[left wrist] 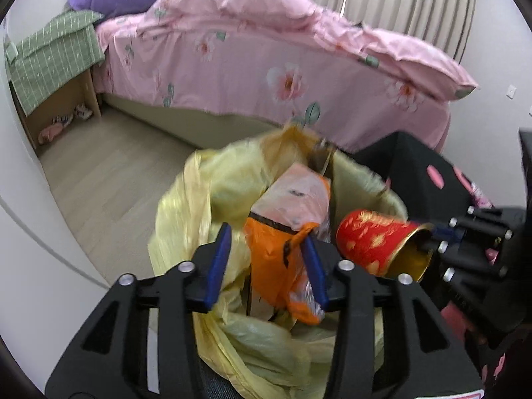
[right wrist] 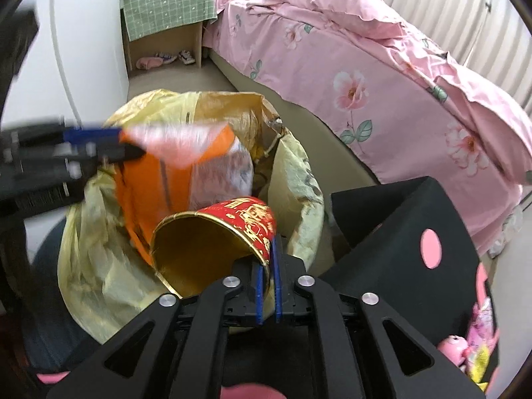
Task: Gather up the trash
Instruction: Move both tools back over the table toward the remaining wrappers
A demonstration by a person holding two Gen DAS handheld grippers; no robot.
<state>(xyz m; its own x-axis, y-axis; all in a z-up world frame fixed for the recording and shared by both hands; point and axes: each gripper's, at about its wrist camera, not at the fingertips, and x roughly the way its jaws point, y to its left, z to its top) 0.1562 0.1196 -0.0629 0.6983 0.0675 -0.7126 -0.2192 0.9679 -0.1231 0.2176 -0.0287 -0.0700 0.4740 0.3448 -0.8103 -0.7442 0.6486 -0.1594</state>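
A bin lined with a yellow bag (left wrist: 186,219) (right wrist: 99,266) stands on the floor in front of me. An orange and clear snack wrapper (left wrist: 269,252) (right wrist: 143,193) sticks up out of it. My left gripper (left wrist: 266,232) (right wrist: 129,146) is over the bin, jaws apart. The wrapper lies between them against the right pad only. A red and gold paper cup (left wrist: 372,239) (right wrist: 246,219) hangs tilted over the bin's right edge. Its rim sits between the pads of my right gripper (right wrist: 267,259) (left wrist: 432,232), which stand slightly apart with small gaps to the cup wall.
A bed with a pink floral quilt (left wrist: 266,66) (right wrist: 365,66) runs behind the bin. A black box with pink dots (left wrist: 425,173) (right wrist: 415,232) stands right of the bin. A nightstand under a green cloth (left wrist: 56,56) (right wrist: 166,3) is far left, with wood floor (left wrist: 109,173) between.
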